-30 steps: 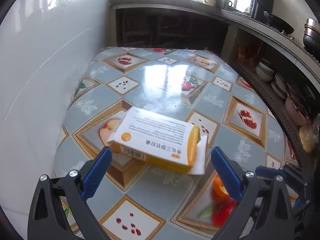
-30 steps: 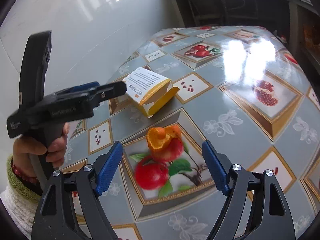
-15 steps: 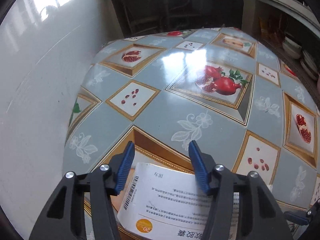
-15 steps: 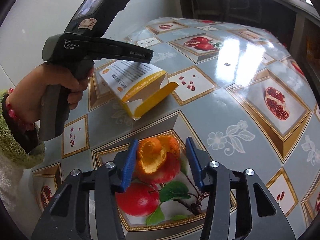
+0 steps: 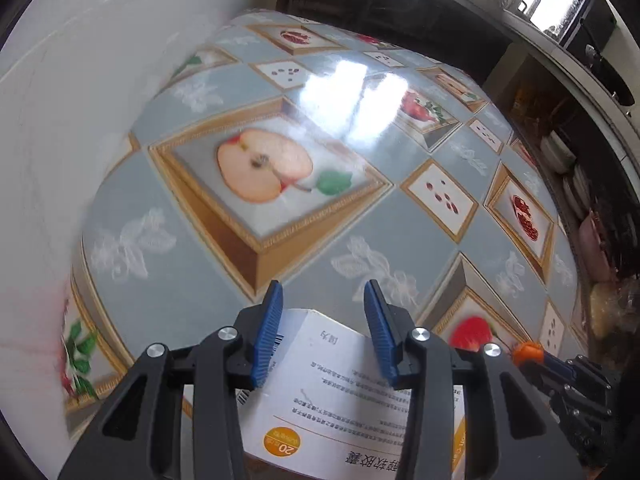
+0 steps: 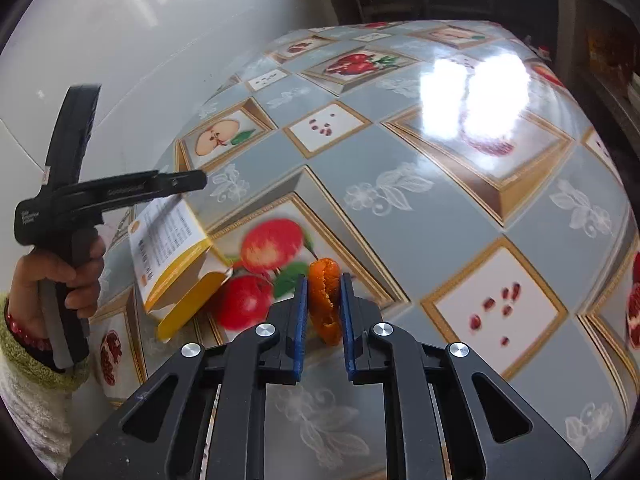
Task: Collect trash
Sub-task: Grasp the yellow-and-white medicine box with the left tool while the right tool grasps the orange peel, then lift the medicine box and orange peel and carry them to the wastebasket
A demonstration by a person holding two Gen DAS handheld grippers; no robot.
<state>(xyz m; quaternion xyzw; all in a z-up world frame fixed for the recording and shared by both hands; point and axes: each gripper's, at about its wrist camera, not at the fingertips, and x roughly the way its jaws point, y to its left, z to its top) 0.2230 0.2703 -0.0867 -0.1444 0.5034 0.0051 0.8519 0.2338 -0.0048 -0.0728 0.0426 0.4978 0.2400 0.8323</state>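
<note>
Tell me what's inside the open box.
In the right wrist view the white and yellow box hangs open, flap down; only bare cardboard shows at its mouth. Deeper inside is hidden by its walls, so I can't tell if it's empty.

Inventory of the scene listed one white-and-yellow carton (image 6: pixel 168 252) with its end flap open, one piece of orange peel (image 6: pixel 325 300), and one table under a fruit-print cloth (image 6: pixel 460 216). Handheld grippers numbered two, a left gripper (image 5: pixel 323 332) and a right gripper (image 6: pixel 324 320), each with two blue-padded fingers, making four pads in all. One hand (image 6: pixel 60 276) of the person was counted, with one red bead bracelet (image 6: pixel 24 332) at the wrist and one green knitted cuff (image 6: pixel 24 356).
</note>
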